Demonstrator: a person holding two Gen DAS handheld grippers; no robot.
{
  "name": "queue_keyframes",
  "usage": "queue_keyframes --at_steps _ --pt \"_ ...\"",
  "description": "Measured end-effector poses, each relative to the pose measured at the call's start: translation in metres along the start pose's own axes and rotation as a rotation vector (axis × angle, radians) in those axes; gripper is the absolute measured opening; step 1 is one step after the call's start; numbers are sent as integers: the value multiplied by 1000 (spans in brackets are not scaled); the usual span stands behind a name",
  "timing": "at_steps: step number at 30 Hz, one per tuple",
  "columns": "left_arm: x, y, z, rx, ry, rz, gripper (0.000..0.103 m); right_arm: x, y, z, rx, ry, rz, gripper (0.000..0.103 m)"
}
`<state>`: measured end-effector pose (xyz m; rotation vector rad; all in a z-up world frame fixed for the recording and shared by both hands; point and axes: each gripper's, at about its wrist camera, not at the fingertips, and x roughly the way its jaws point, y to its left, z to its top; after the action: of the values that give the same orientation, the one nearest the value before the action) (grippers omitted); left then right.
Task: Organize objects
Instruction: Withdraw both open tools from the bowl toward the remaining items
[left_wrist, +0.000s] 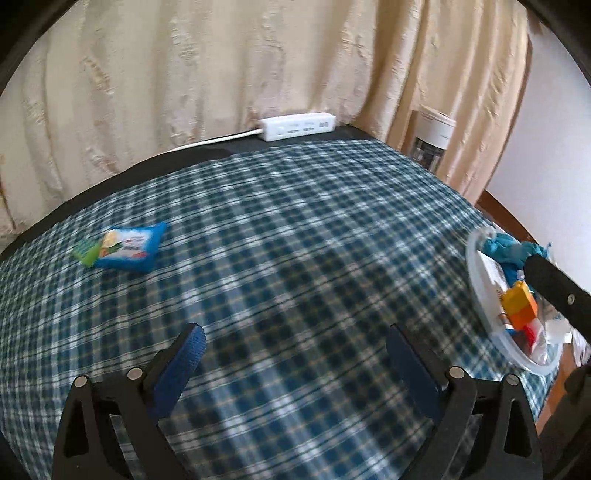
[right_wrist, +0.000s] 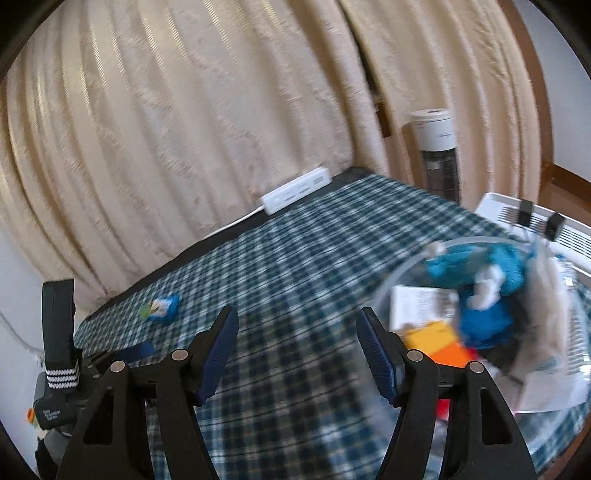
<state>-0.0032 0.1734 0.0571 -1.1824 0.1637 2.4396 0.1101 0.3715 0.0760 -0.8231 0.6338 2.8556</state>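
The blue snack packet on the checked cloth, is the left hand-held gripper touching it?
Apart. In the left wrist view the blue snack packet lies far ahead of the open left hand-held gripper, with bare checked cloth between them.

- snack packet (left_wrist: 123, 248) on tablecloth (left_wrist: 295, 240), left side, well apart from bowl (left_wrist: 480, 295)
- bowl at right edge, blocks (left_wrist: 519, 304) and cloth (left_wrist: 511, 253) in it
- power strip (left_wrist: 298, 126) at far edge, before curtain (left_wrist: 184, 74)
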Motion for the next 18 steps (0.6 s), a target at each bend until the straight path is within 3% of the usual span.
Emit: queue_keyframes --at_steps 8,18 --pt "-4 49 -2 -92 -15 41 100 37 41 -1 -69 109 82 68" --pt "-9 115 -5 -216 -36 108 100 99 103 -7 -216 215 117 69"
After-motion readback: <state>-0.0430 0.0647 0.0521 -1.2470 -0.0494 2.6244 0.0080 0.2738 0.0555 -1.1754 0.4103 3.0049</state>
